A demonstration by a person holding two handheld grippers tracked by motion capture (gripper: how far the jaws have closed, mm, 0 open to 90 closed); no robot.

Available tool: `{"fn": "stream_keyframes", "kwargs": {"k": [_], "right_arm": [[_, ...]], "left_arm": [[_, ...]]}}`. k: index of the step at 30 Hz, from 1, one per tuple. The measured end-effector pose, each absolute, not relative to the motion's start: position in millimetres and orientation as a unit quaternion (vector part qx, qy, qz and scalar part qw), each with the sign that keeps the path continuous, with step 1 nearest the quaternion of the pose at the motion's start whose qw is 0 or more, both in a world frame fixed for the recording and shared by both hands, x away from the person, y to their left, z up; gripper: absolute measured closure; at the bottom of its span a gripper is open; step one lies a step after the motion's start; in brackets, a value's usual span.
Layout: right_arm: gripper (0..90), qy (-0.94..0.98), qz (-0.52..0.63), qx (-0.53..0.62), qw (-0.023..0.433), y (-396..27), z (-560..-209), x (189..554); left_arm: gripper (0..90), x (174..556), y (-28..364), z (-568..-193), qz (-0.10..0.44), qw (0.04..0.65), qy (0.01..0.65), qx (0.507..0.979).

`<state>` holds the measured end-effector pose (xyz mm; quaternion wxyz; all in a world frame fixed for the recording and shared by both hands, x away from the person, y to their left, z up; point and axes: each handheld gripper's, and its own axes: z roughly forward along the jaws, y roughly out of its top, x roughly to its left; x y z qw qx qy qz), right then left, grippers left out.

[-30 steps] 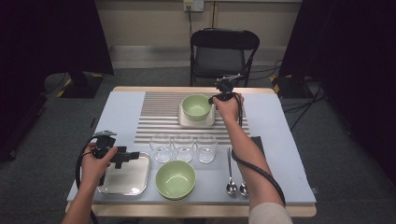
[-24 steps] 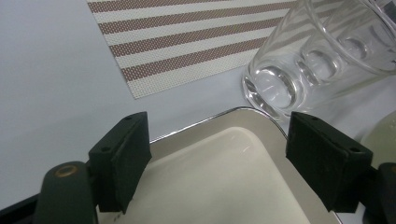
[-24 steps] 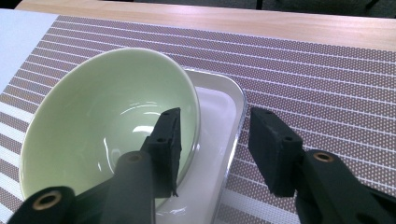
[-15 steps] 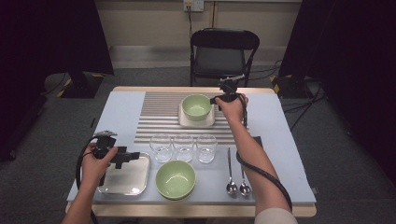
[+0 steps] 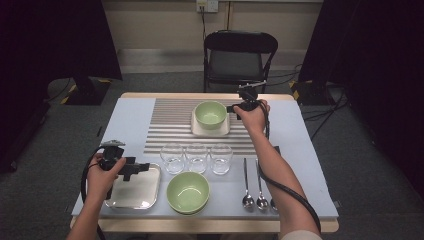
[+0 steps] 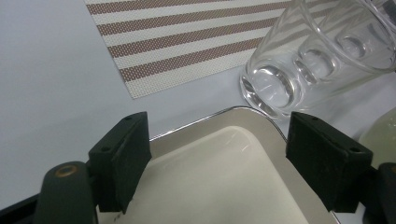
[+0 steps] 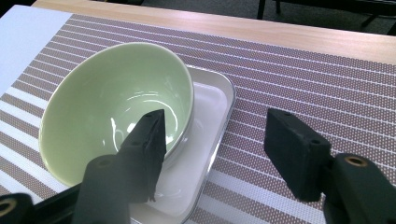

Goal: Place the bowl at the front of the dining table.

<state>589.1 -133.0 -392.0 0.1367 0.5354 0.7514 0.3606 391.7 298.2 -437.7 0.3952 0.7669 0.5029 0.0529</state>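
1. High view: the right gripper point(image 5: 235, 107) sits just beside the green bowl point(image 5: 210, 113), which rests on a white tray point(image 5: 200, 131) at the far end of the striped mat point(image 5: 167, 125).
2. Its jaws have just been opening; in the right gripper view they stand well apart, holding nothing, with one jaw over the bowl's point(image 7: 116, 107) rim.
3. The step reads as letting go of the bowl. Done well, the gripper backs straight away from the rim, so the inner jaw does not catch it and tip the bowl.
4. The left gripper point(image 5: 142, 167) hangs wide open and empty over the steel tray point(image 5: 150, 200), near the glasses point(image 5: 196, 158).
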Motion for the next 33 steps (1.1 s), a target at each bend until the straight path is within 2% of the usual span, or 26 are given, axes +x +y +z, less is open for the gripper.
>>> {"fn": "stream_keyframes", "kwargs": {"k": [33], "right_arm": [[30.0, 0.76, 0.366, 0.514, 0.152, -147.3, -382.8, 557.8]], "left_arm": [[21.7, 388.2, 291.5, -435.6, 0.056, 0.39, 0.498, 0.773]]}}
